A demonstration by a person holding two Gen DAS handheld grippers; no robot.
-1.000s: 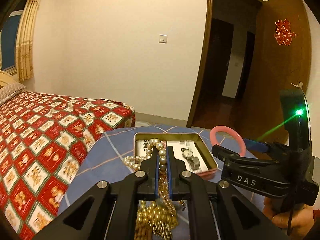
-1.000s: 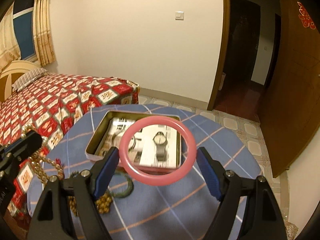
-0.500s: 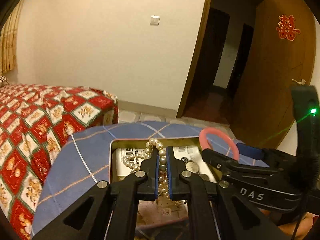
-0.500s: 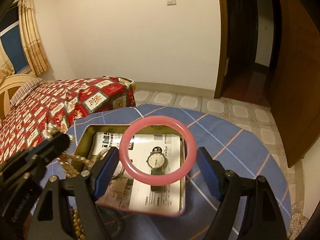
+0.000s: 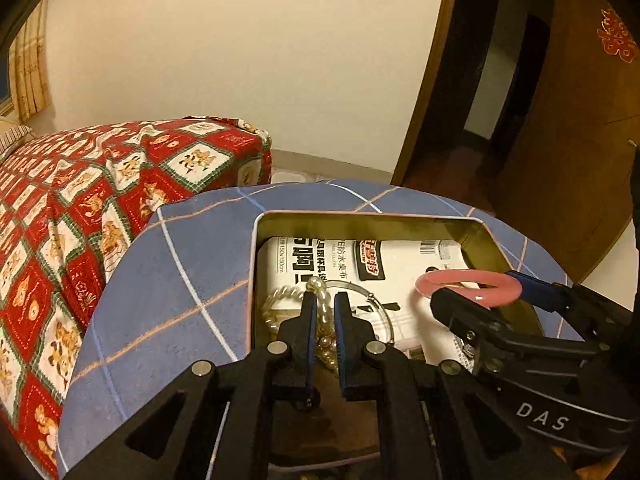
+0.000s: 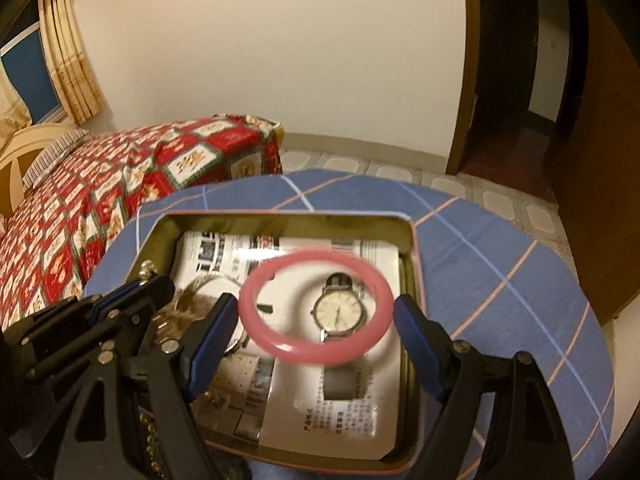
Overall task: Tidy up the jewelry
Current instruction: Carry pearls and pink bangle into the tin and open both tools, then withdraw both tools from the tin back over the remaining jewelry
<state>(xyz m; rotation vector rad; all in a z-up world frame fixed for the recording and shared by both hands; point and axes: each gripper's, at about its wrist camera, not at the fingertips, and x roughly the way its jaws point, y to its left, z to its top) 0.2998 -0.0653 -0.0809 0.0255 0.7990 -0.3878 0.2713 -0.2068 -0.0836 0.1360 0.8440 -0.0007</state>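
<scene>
My left gripper [image 5: 323,300] is shut on a pearl necklace [image 5: 320,312] and holds it low inside the open metal tin [image 5: 360,218], at the tin's left side. My right gripper [image 6: 316,312] stands wide apart around a pink bangle [image 6: 316,306], which appears blurred and does not clearly touch the right finger; it hovers over a wristwatch [image 6: 339,312] lying in the tin [image 6: 280,216]. The bangle [image 5: 468,288] and right gripper also show in the left wrist view. The left gripper also shows at the left of the right wrist view [image 6: 156,280].
The tin sits on a round table with a blue checked cloth [image 5: 180,280] and holds printed paper [image 6: 340,392] and a silver bangle [image 5: 380,312]. A bed with a red patterned cover [image 5: 100,184] is to the left. An open door [image 5: 560,120] is at the right.
Both grippers have moved forward and down over the tin. The pearl necklace now hangs into the tin. The pink bangle has come low over the watch and now looks loose between the fingers.
</scene>
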